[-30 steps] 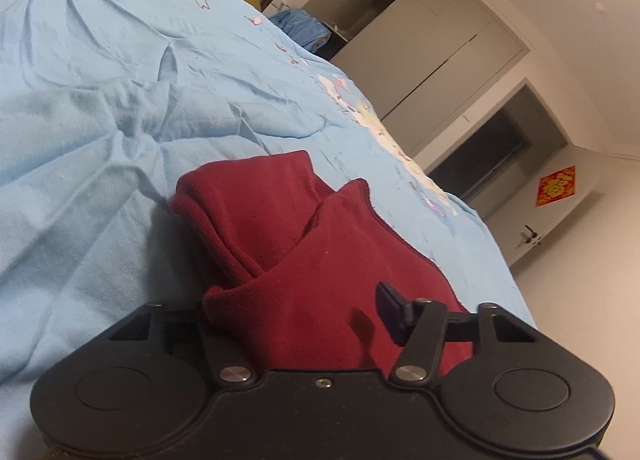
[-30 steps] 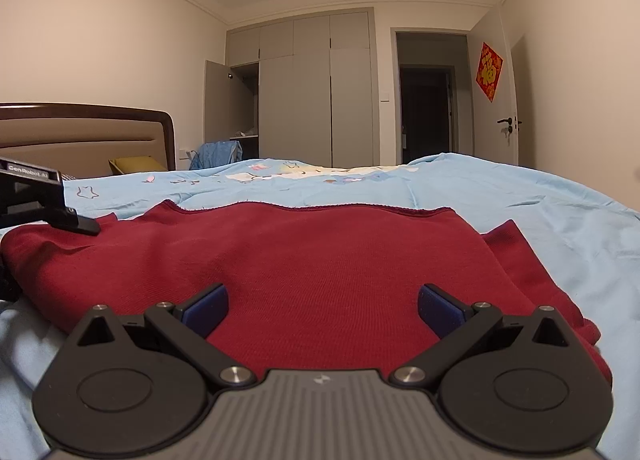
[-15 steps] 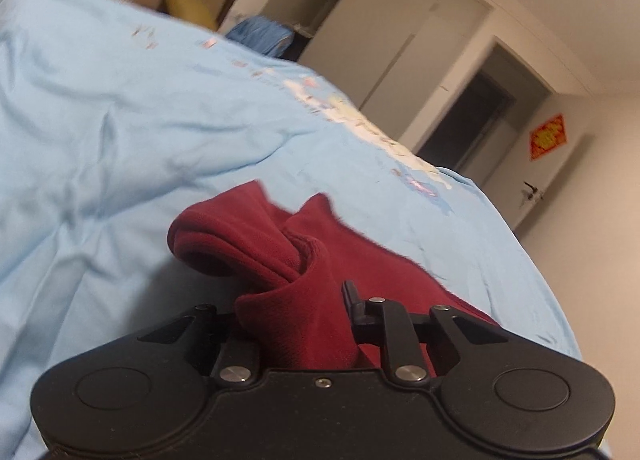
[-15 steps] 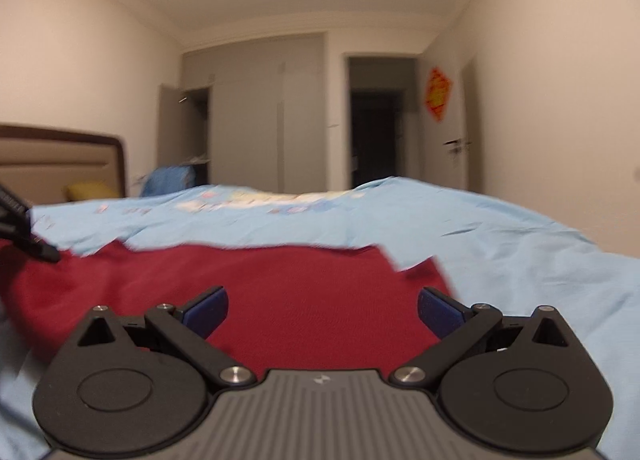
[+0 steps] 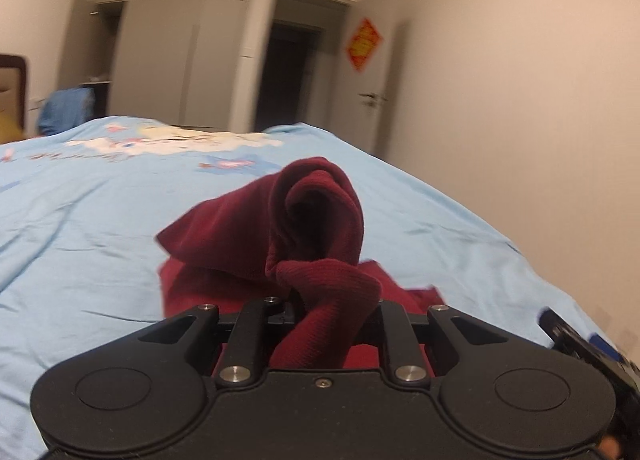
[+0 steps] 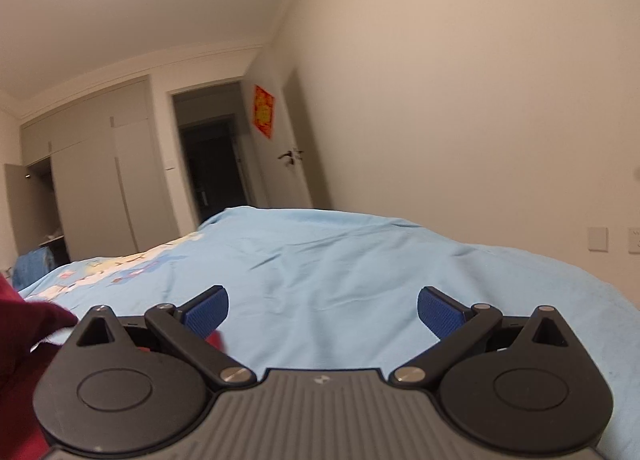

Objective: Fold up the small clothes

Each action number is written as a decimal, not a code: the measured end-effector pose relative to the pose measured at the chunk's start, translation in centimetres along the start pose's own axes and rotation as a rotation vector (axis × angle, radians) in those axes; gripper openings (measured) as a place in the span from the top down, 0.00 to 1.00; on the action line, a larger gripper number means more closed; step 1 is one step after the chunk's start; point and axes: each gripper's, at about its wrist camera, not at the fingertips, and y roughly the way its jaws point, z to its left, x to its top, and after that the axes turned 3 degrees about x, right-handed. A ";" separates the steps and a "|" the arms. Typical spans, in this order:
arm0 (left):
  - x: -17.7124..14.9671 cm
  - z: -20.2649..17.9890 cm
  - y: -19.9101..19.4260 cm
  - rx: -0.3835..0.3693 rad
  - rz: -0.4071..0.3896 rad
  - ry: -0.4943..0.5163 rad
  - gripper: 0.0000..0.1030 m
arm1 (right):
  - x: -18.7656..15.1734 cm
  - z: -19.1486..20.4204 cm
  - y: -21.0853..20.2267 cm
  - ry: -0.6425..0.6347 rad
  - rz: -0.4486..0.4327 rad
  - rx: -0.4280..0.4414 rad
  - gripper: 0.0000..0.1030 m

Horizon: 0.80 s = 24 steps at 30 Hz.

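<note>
A bedroom, with a light blue bedspread [image 5: 80, 227] across the bed. The left gripper [image 5: 328, 310] has its fingers clamped on a bunched part of the dark red garment [image 5: 316, 215], lifting it in a twisted hump off the middle of the bed. The right gripper [image 6: 322, 310] has its blue pads [image 6: 206, 310] wide apart, empty, over bare bedspread toward the far edge. The fold looks barely begun; flattening and folding remain.

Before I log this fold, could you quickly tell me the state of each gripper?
Left gripper: shut on the red garment, lifting a bunched part.
Right gripper: open, holding nothing, above the blue bedsheet.
</note>
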 end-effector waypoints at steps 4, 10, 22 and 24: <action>-1.9 -2.9 0.8 -0.047 0.053 0.124 0.82 | -0.2 -1.5 0.7 0.028 0.015 -0.028 0.00; -4.5 -4.7 1.1 -0.016 0.102 0.280 0.80 | -0.9 -1.6 1.4 0.021 0.053 -0.012 0.00; -4.8 -3.2 -2.2 -0.086 0.050 0.198 0.29 | -1.6 -0.9 2.6 -0.008 0.133 0.018 0.00; -5.3 -3.5 -2.4 -0.072 0.054 0.224 0.29 | -1.6 -0.8 2.5 -0.014 0.138 0.024 0.00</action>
